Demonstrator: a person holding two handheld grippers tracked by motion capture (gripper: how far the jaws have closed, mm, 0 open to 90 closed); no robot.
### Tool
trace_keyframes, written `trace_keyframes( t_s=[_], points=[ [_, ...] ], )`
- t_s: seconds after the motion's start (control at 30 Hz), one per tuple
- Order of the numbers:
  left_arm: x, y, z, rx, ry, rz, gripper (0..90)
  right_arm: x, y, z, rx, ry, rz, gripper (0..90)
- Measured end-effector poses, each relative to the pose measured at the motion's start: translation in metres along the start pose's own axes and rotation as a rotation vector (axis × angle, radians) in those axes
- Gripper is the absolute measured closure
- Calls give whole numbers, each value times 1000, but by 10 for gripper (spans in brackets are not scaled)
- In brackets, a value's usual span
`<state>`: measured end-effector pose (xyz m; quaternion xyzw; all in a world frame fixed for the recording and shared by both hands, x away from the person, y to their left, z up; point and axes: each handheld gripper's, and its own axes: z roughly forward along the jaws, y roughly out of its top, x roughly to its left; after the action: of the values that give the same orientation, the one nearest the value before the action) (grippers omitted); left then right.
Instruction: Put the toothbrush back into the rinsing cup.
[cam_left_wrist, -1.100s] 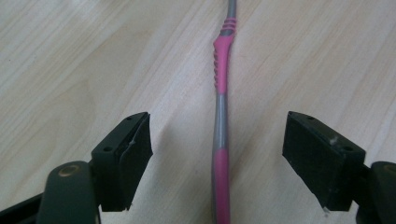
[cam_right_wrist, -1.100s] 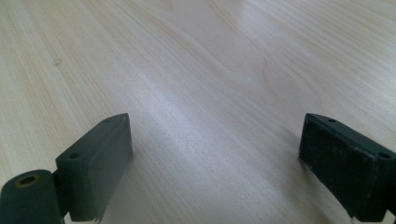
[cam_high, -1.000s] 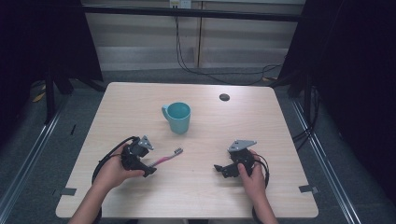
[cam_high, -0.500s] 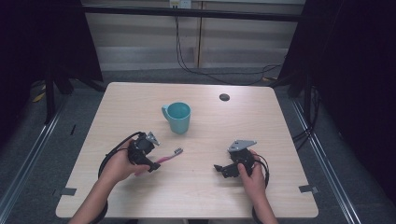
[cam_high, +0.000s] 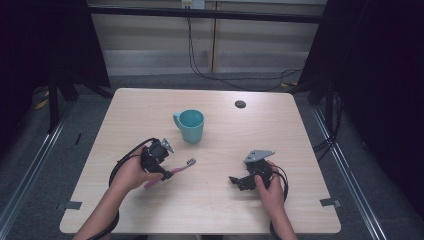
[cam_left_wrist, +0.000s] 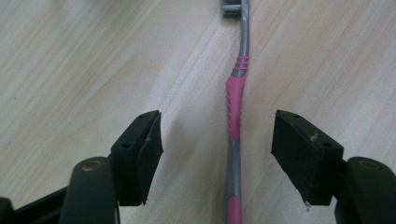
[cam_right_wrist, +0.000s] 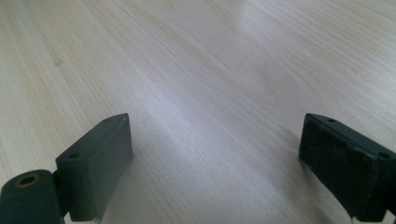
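A pink and grey toothbrush (cam_high: 181, 168) lies flat on the wooden table (cam_high: 300, 135), bristles pointing right. My left gripper (cam_high: 166, 173) hangs over its handle. In the left gripper view the toothbrush (cam_left_wrist: 233, 107) runs lengthwise between the two jaws of that gripper (cam_left_wrist: 217, 123). The jaws have just been closing, but a gap remains on each side of the handle, so the gripper is open. Off to the right my right gripper (cam_high: 237, 181) rests low on the table, and in the right gripper view it (cam_right_wrist: 215, 135) stands open over bare wood.
A teal mug (cam_high: 191, 125) stands upright behind the toothbrush, handle to the left. Near the table's far edge sits a small dark disc (cam_high: 240, 104). Cables trail from both grippers. Dark frame posts flank the table.
My left hand has moved right and brought its gripper over the toothbrush handle. The right hand and gripper have stayed where they were.
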<state>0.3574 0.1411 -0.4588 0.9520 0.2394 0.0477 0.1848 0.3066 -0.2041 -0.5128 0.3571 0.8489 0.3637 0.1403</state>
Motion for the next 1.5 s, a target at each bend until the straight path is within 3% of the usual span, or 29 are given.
trace_keyframes(
  t_s=[0.37,0.97,1.0,1.5],
  points=[
    [0,7,4,27,-18,2,451,0,0,0,0,0,0,90],
    [2,15,10,52,-36,-6,555,0,0,0,0,0,0,90],
    [2,15,11,50,-37,9,573,0,0,0,0,0,0,90],
    [-1,24,17,96,-41,36,628,0,0,0,0,0,0,90]
  ],
)
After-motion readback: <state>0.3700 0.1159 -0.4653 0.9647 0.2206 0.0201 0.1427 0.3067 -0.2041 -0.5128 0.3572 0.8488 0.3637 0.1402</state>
